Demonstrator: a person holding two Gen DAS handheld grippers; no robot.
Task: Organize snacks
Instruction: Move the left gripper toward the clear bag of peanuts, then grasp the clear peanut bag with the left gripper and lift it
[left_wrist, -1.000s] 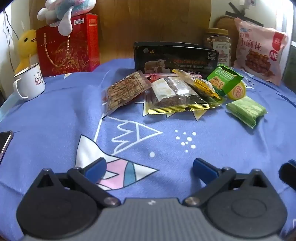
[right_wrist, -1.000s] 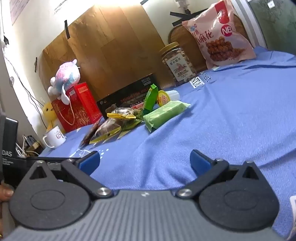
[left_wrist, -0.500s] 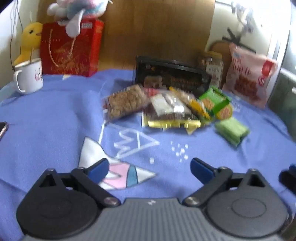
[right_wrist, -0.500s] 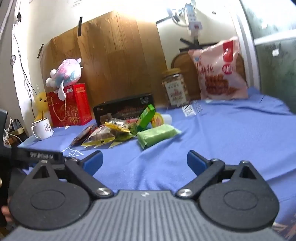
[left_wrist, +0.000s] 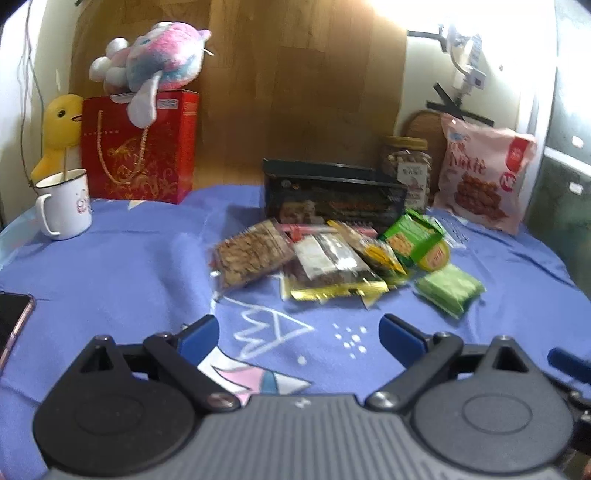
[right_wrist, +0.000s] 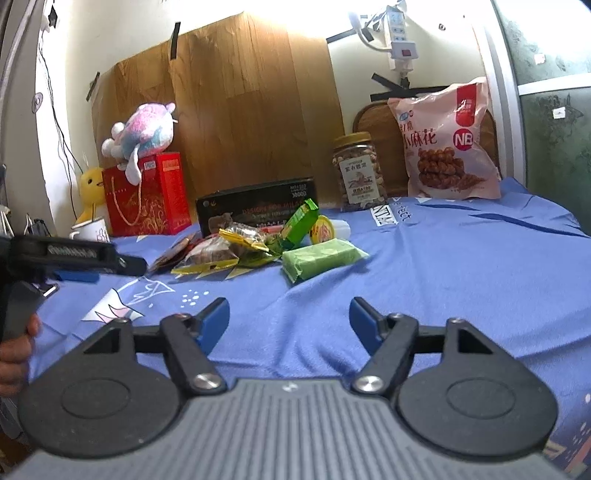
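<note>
A pile of small snack packets lies mid-table on the blue cloth: a clear packet of brown crackers, a gold-edged packet, a green box and a green wrapped pack, which also shows in the right wrist view. A black box stands behind the pile. My left gripper is open and empty, short of the pile. My right gripper is open and empty, short of the green pack. The left gripper's body shows at the left of the right wrist view.
A nut jar and a pink snack bag stand at the back right. A red gift bag with a plush toy, a yellow duck and a white mug stand back left. A phone lies at the left edge.
Both grippers have risen and tilted up, so the wall and back objects show more. The right gripper's view has levelled out. Both stay open; the snacks have not moved.
</note>
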